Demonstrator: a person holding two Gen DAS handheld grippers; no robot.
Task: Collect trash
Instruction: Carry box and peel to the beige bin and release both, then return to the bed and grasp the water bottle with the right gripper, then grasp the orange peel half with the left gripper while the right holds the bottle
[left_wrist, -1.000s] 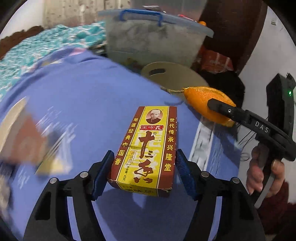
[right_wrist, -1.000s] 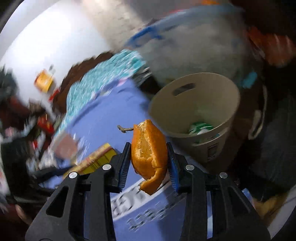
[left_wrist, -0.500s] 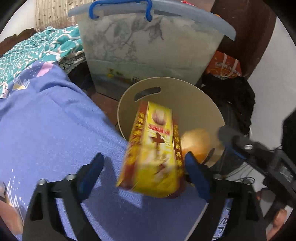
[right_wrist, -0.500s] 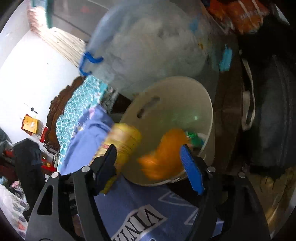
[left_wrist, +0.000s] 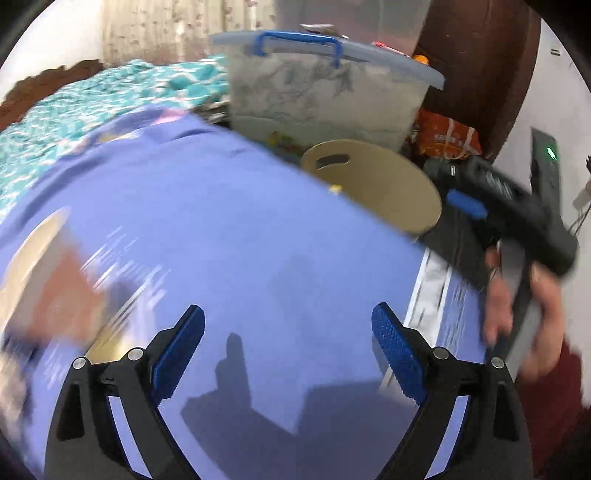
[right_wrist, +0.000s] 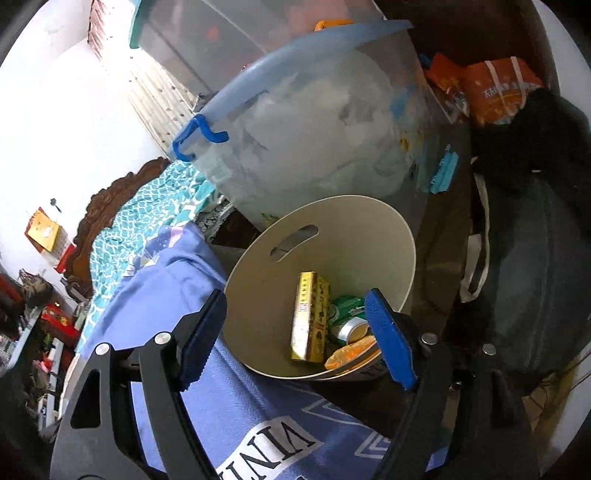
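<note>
A beige trash bin (right_wrist: 384, 229) stands beside the blue-covered bed; it also shows in the left wrist view (left_wrist: 402, 192). Inside it lie the yellow and red spice box (right_wrist: 309, 317), the orange peel (right_wrist: 349, 353) and a green can (right_wrist: 345, 314). My right gripper (right_wrist: 295, 339) is open and empty just above the bin's near rim. My left gripper (left_wrist: 288, 352) is open and empty over the blue bedsheet (left_wrist: 229, 229). The right gripper's black body (left_wrist: 517, 210) shows in the left wrist view, held by a hand.
A clear storage box with blue handles (right_wrist: 314, 122) stands behind the bin. Orange bags (right_wrist: 495, 88) and dark bags (right_wrist: 535, 288) lie to its right. Blurred items (left_wrist: 48, 291) lie on the sheet at the left. A teal blanket (left_wrist: 85, 103) lies farther back.
Both grippers opened and dropped the spice box and orange peel into the bin. The left gripper has swung back over the bed, away from the bin.
</note>
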